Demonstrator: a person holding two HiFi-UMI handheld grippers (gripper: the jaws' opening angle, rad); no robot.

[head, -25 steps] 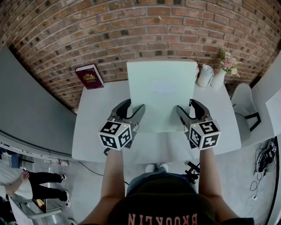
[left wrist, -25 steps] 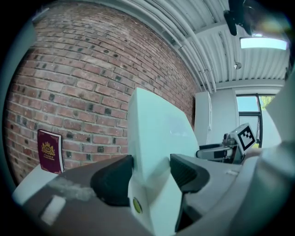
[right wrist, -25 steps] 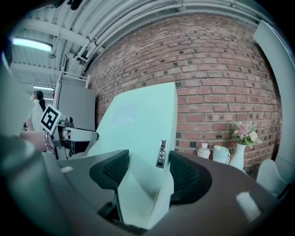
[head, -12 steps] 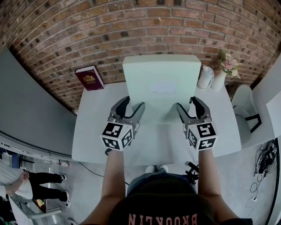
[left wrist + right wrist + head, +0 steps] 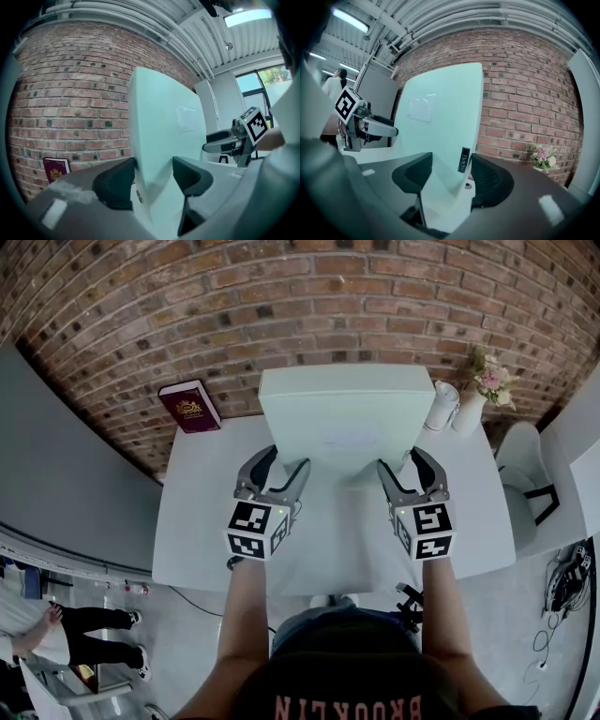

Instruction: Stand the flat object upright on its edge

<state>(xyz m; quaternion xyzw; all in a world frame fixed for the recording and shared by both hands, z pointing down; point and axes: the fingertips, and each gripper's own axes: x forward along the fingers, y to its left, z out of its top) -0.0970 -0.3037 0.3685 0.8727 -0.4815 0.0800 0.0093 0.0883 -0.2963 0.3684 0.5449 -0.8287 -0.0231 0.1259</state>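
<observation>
A large pale green flat panel (image 5: 347,418) is tilted up steeply over the white table (image 5: 206,521), with its lower edge down near the tabletop. My left gripper (image 5: 281,465) is shut on the panel's lower left edge (image 5: 159,140), one pad on each face. My right gripper (image 5: 403,465) clamps the lower right edge (image 5: 440,122) beside a small black label, and its jaws are closing on the panel. Each gripper shows in the other's view: the right one (image 5: 234,138) and the left one (image 5: 361,122).
A dark red book (image 5: 191,406) leans at the back left against the brick wall. A white jug (image 5: 437,402) and a vase of flowers (image 5: 473,395) stand at the back right. A chair (image 5: 520,465) is beyond the table's right edge.
The panel has tipped up further, its top edge rising towards the camera and its lower edge moving back. Both grippers have moved forward a little with it.
</observation>
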